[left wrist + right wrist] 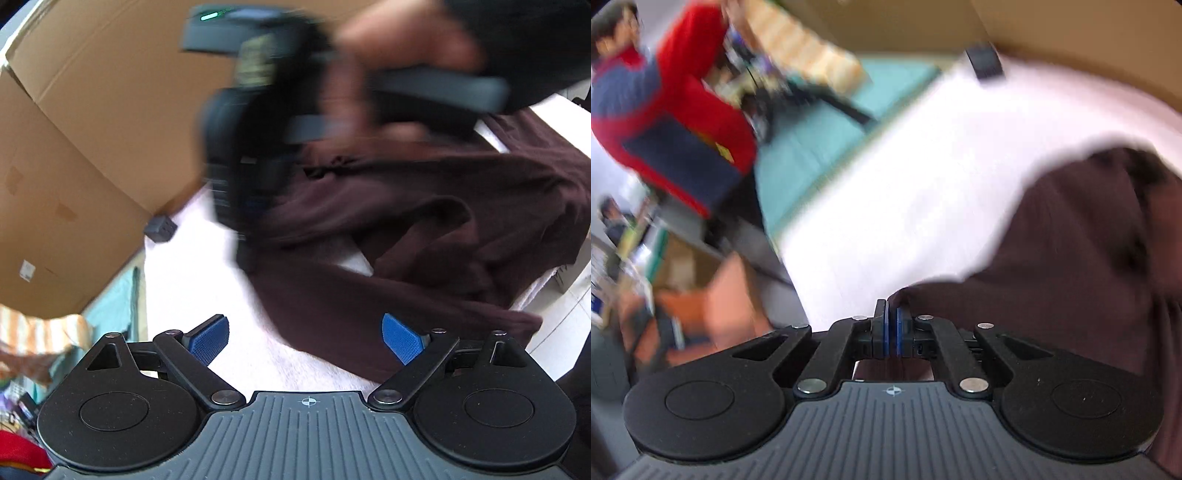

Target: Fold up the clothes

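1. where stuff is: the dark brown shirt (424, 221) lies rumpled on the white cloth (207, 280) that covers the table, bunched toward one side and nowhere near flat; one long flap runs down toward my left gripper (306, 338)

2. my right gripper (892, 325) has its blue pads pressed together with a pinch of the brown fabric between them, right at the shirt's edge; my left one is spread wide with nothing in it, hovering just over that flap; the left view also catches the right gripper and my hand (402, 44) on it, blurred

3. my guess at the step in hand: carrying the pinched edge across to lay a fold or spread the thing out; can't tell which from here, the rumpled pile fits both

4. doing it well, imo: keep the right pinch firm, since only a little cloth is in there and it could slip; lift just enough that the fabric clears itself and doesn't drag the white cloth along

5. the free left one is handy for pinning or grabbing the flap nearest it, so the shirt doesn't slide as one lump

6. slow down; both views are smeared, and soft cloth flops wherever it wants if whipped around

7. there's a small dark block (160, 229) by the cardboard box (74, 147) at the far edge; worth not sweeping a sleeve into it
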Demonstrator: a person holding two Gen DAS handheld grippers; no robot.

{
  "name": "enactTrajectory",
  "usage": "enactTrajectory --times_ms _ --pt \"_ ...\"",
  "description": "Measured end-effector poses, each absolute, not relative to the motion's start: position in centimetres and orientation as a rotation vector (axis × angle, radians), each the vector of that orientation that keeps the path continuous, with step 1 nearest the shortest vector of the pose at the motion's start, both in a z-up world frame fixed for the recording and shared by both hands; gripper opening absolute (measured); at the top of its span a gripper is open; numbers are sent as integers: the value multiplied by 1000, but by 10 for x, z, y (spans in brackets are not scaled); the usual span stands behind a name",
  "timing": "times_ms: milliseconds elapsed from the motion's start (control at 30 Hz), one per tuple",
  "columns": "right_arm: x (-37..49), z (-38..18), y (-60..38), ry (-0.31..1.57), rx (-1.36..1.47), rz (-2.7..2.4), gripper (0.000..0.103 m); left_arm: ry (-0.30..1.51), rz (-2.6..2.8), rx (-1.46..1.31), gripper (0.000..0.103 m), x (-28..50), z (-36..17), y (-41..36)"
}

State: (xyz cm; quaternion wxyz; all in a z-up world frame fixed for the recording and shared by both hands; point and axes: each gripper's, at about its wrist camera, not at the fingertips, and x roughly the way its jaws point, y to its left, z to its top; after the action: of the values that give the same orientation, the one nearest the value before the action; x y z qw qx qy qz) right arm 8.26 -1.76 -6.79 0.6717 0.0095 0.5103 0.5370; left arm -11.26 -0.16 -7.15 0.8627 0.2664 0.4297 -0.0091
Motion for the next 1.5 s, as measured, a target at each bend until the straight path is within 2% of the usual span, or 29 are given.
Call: enactTrajectory --times_ms 200,300,333,367,400,433,567,733,1067,1500 --pt "153 -51 18 1123 338 1281 4 879 -10 581 98 -99 -64 -5" --pt "169 -57 35 1188 400 1274 13 883 -16 580 98 -86 -68 -4" --pt "170 -62 42 1212 380 1264 29 891 -23 580 98 -81 -71 -3" --pt "170 -67 51 1232 350 1251 56 898 -29 581 98 -77 -74 -2" --pt "171 -69 56 1244 325 1234 66 906 -37 584 98 -74 -76 -2" --pt "172 -69 57 1248 303 1213 69 912 -47 600 98 -74 -79 -3" --pt "161 -40 26 1124 194 1214 64 918 -94 629 98 -73 -83 -1" --pt "141 -18 -30 991 40 1165 64 918 -161 594 98 -63 -90 -1" --pt "80 -60 -146 1071 -24 909 64 941 -335 609 99 -62 -104 -18" --pt "21 -60 -251 1056 46 683 64 950 -503 328 100 -63 -81 -1"
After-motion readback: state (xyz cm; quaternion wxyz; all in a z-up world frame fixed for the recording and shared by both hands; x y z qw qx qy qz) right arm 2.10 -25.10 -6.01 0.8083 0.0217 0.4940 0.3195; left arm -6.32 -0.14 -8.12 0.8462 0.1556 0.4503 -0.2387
